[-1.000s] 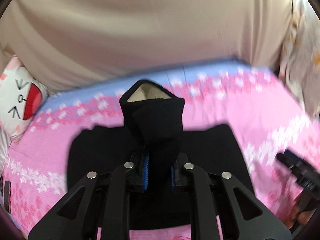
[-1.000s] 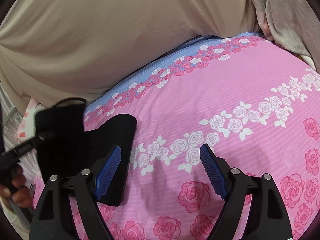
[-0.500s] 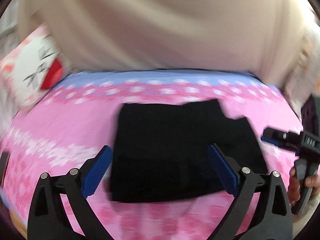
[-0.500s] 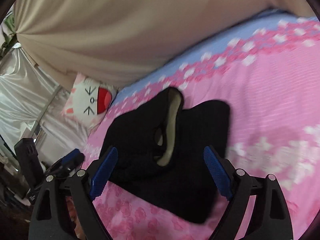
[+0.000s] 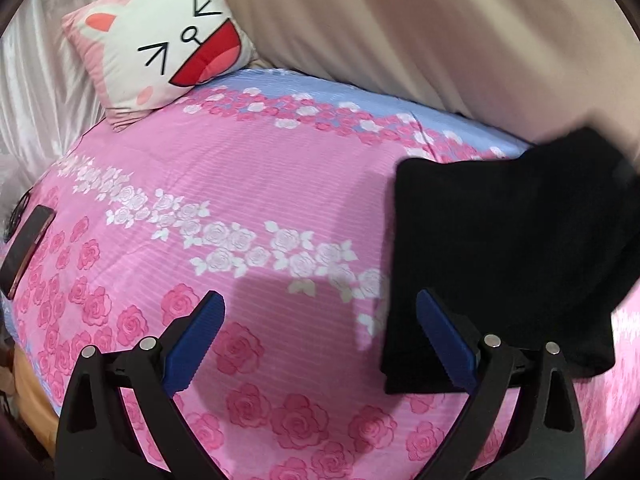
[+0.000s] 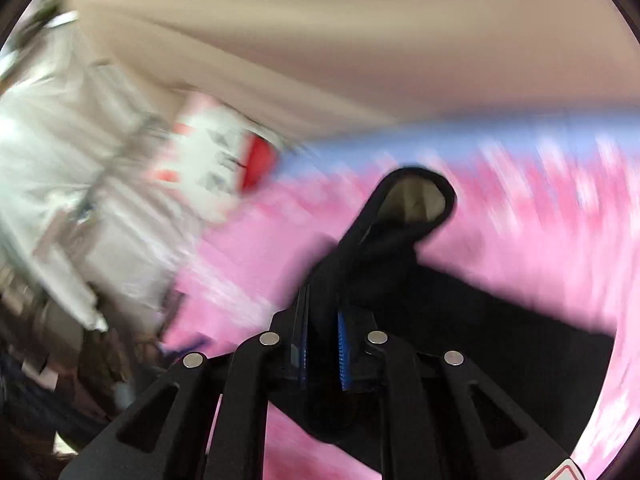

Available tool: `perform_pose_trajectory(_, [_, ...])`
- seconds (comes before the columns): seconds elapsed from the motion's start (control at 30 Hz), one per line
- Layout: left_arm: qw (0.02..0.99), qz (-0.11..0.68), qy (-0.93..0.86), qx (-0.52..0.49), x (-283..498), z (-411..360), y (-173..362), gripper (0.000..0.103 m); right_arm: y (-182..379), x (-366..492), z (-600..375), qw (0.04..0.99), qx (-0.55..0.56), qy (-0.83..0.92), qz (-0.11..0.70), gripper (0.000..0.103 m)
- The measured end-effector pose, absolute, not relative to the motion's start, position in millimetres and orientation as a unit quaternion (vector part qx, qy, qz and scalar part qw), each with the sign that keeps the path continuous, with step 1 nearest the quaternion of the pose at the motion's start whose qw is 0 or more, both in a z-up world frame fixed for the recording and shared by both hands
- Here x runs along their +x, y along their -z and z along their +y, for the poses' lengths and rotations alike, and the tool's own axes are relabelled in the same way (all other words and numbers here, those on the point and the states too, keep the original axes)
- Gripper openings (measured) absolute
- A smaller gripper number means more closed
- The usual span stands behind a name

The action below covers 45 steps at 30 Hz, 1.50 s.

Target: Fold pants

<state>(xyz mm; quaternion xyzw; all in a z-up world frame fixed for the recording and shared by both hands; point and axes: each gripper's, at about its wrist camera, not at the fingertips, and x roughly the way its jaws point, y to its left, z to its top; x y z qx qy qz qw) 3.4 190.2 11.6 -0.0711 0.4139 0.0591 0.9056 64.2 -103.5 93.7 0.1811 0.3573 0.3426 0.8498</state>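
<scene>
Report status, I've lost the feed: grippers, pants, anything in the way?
Left gripper open, empty. Right gripper shut on black pants, bunched fabric lifted. Rest of pants on pink floral bedsheet. Cat pillow well clear.

L gripper jaws wide apart (nothing between), R gripper clamped on black pants

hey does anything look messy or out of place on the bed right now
Mostly the black pants: they are not yet a neat fold. The right gripper is shut on a bunched end that stands up with pale lining showing. A dark flat phone-like object lies at the bedspread's left edge.
</scene>
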Motion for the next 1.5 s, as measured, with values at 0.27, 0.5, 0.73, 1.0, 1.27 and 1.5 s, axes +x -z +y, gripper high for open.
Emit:
perform_pose_trajectory(0.27, [0.906, 0.411, -0.068, -0.079, -4.4, 204.4, -3.1, 0.094, -56.7, 30.0, -169.1, 0.9, 0.178, -0.201, 0.343, 0.008])
perform_pose_trajectory(0.5, [0.91, 0.41, -0.009, -0.054, 6.6, 160.4, -13.2, 0.094, 50.7, 28.6, -214.0, 0.844, 0.295, -0.17, 0.415, 0.016])
perform_pose_trajectory(0.73, [0.908, 0.413, 0.069, -0.02, 6.5, 95.8, -14.3, 0.095, 59.9, 46.1, -196.2, 0.844, 0.281, -0.19, 0.415, 0.034])
perform_pose_trajectory(1.0, [0.899, 0.432, 0.06, 0.026, 16.1, 69.2, 0.1, 0.095, 23.6, 9.3, -210.1, 0.868, 0.261, -0.189, 0.377, 0.011])
perform_pose_trajectory(1.27, [0.901, 0.43, 0.053, 0.006, 19.9, 75.1, -4.9, 0.095, -0.6, -6.5, -217.3, 0.9, 0.225, -0.134, 0.348, 0.025])
perform_pose_trajectory(1.5, [0.904, 0.425, 0.047, 0.031, 59.1, 46.3, 0.8, 0.096, -16.4, 57.6, -151.6, 0.884, 0.168, -0.235, 0.367, 0.018])
